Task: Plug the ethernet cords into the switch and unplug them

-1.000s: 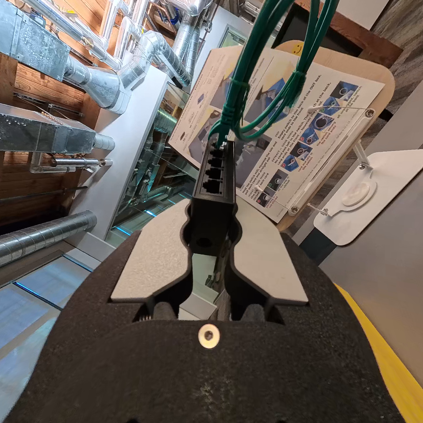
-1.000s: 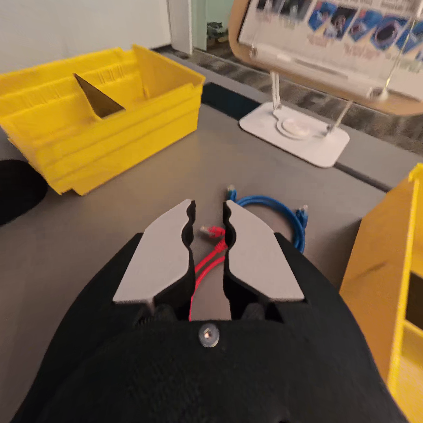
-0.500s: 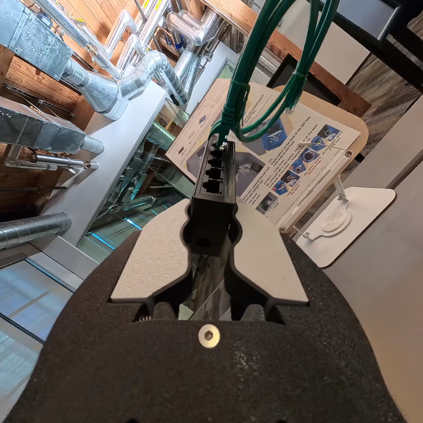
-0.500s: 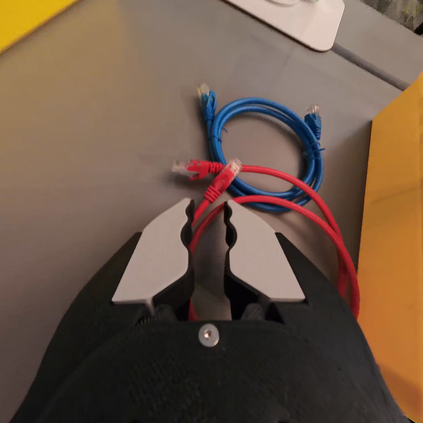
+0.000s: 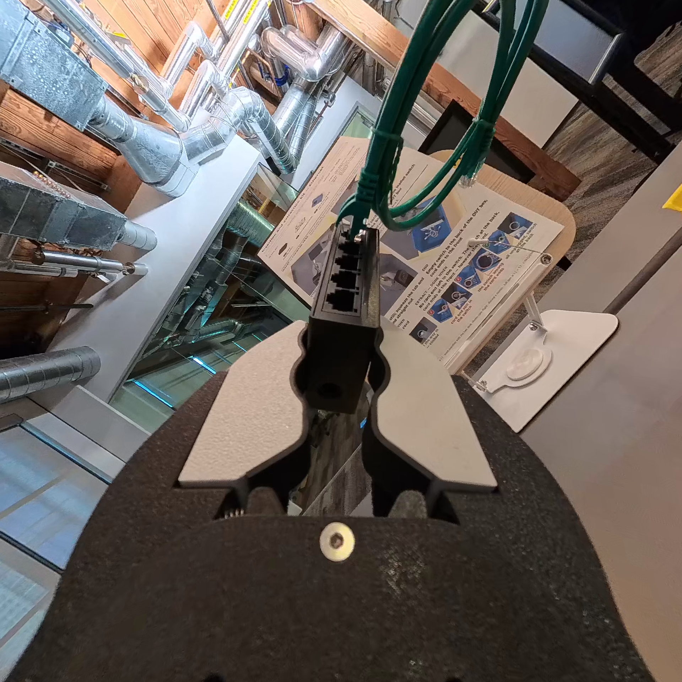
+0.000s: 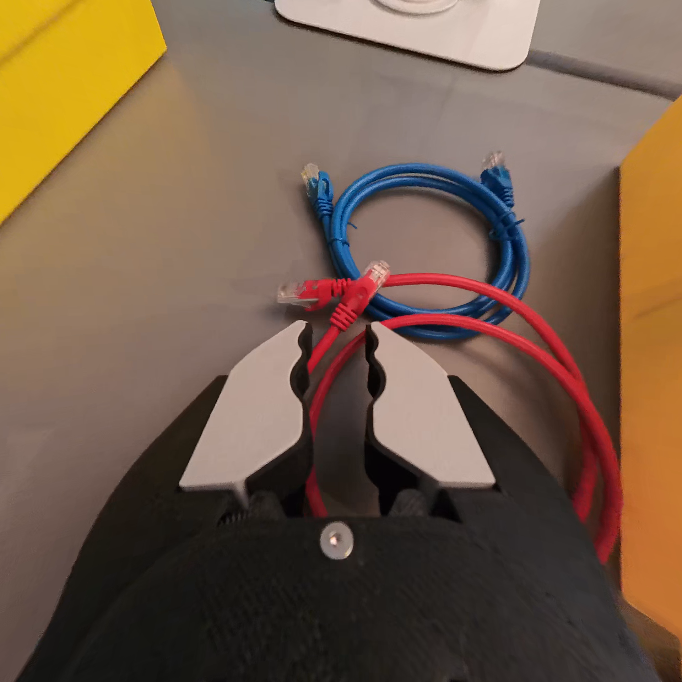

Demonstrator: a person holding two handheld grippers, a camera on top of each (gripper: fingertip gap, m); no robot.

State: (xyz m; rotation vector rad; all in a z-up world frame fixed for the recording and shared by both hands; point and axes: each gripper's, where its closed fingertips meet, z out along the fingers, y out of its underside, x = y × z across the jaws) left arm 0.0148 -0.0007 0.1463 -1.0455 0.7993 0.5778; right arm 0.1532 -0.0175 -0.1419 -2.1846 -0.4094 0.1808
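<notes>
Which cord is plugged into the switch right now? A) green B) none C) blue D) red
A: the green cord runs into the far port of the switch clamped in the left tool, while the red cord and blue cord lie loose on the table.

Grey tabletop [image 6: 184,258] carries a coiled blue cord [image 6: 435,254], a red cord [image 6: 479,332] overlapping it, a white stand base [image 6: 406,40], and yellow bins [image 6: 55,92] either side.
</notes>
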